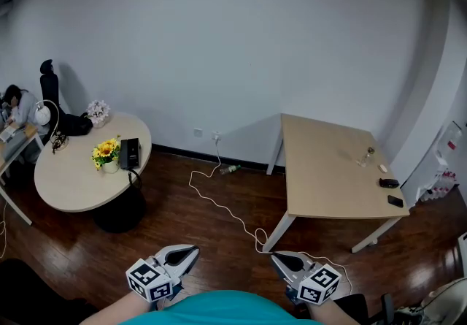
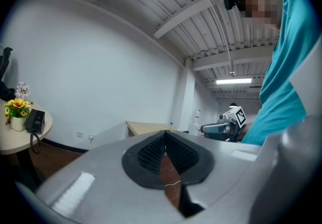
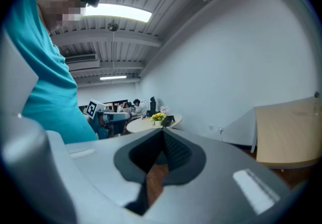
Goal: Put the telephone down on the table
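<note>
A black telephone (image 1: 130, 153) lies on the round beige table (image 1: 73, 185) at the left of the head view, beside a pot of yellow flowers (image 1: 106, 152). It also shows far off in the left gripper view, telephone (image 2: 35, 120), and small in the right gripper view, telephone (image 3: 167, 120). Both grippers are held low, close to the person's teal shirt and far from the table. My left gripper (image 1: 191, 250) (image 2: 165, 135) is shut with nothing in it. My right gripper (image 1: 277, 258) (image 3: 162, 135) is shut and also holds nothing.
A rectangular wooden table (image 1: 328, 170) stands at the right with small dark items (image 1: 389, 183) near its far end. A white cable (image 1: 219, 207) trails over the dark wood floor between the tables. An office chair (image 1: 49, 82) and a seated person (image 1: 14, 101) are at far left.
</note>
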The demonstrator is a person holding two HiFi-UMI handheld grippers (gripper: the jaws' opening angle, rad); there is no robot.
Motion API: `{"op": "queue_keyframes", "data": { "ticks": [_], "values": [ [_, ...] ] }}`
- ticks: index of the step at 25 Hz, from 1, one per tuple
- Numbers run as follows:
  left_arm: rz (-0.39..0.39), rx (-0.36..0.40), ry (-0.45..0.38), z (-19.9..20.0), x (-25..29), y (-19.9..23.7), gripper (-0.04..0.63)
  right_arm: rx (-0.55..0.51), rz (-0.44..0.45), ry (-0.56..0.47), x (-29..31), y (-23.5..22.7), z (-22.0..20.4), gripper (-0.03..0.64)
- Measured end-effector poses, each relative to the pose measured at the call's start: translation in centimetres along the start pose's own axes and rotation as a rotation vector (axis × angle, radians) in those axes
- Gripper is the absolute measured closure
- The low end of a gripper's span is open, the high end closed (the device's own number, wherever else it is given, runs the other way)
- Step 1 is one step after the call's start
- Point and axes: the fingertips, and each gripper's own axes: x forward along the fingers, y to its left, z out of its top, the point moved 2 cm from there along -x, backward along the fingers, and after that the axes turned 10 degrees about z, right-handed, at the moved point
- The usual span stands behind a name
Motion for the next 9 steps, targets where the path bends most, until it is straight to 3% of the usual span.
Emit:
{"op": "queue_keyframes", "data": {
  "ticks": [9],
  "values": [
    [0.006, -0.003, -0.013, 0.39, -0.26, 0.14, 0.591, -0.016, -0.003, -0.004, -0.23, 0.11, 0.32, 0.617]
  ]
}}
